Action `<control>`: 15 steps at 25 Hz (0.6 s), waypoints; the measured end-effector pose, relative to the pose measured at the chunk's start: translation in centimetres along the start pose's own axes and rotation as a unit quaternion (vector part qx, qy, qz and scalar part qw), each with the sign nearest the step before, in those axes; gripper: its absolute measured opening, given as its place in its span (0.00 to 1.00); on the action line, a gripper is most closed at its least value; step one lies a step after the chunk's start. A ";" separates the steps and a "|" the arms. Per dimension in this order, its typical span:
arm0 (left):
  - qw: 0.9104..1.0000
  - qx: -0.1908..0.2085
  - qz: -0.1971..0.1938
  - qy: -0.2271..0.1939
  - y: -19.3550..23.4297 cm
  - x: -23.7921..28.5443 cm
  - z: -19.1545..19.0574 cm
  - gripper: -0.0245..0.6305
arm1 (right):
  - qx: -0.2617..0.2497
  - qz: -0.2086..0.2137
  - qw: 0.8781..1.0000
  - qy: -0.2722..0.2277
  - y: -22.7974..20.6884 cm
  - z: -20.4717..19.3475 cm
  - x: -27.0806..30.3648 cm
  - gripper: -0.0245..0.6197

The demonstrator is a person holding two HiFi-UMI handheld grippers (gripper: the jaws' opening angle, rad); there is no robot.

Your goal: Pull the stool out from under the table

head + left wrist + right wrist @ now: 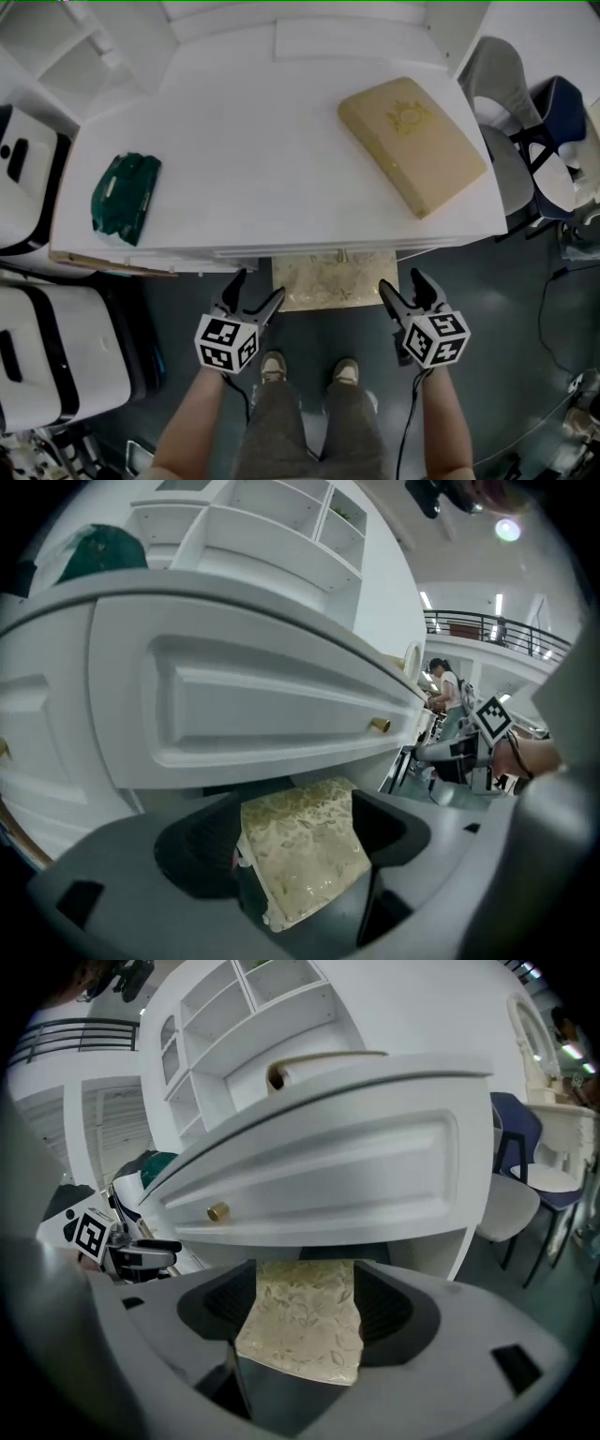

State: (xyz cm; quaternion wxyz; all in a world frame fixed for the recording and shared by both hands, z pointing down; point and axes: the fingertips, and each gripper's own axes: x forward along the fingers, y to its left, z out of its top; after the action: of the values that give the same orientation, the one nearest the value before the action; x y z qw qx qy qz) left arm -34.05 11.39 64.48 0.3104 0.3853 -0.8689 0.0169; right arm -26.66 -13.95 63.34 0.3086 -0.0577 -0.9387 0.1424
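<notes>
The stool has a beige leaf-patterned seat, and its front part sticks out from under the white table. My left gripper hangs at the seat's front left corner, jaws apart. My right gripper hangs at the front right corner, jaws apart too. In the left gripper view the seat lies ahead between the jaws, below the table's drawer front. The right gripper view shows the same seat between its jaws. Neither gripper's pads press on it.
A green packet and a tan cushion-like box lie on the table. A brass knob sits on the drawer front. White seats stand at the left, a chair at the right. The person's shoes stand just behind the stool.
</notes>
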 end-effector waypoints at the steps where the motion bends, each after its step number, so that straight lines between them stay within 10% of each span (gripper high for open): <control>1: 1.000 -0.007 0.000 0.004 0.3 0.8 -0.8 0.59 | 0.001 -0.001 1.000 0.000 -0.5 -0.6 0.9 0.54; 15: 0.989 -0.137 -0.007 0.057 3.7 10.2 -10.9 0.64 | 0.020 -0.014 0.998 0.052 -7.0 -10.1 9.6 0.62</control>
State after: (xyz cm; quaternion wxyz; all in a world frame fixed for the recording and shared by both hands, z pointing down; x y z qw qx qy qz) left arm -36.07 10.19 79.71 0.4094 0.3440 -0.8410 -0.0823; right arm -28.50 -16.37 78.67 0.3599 -0.0453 -0.9191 0.1536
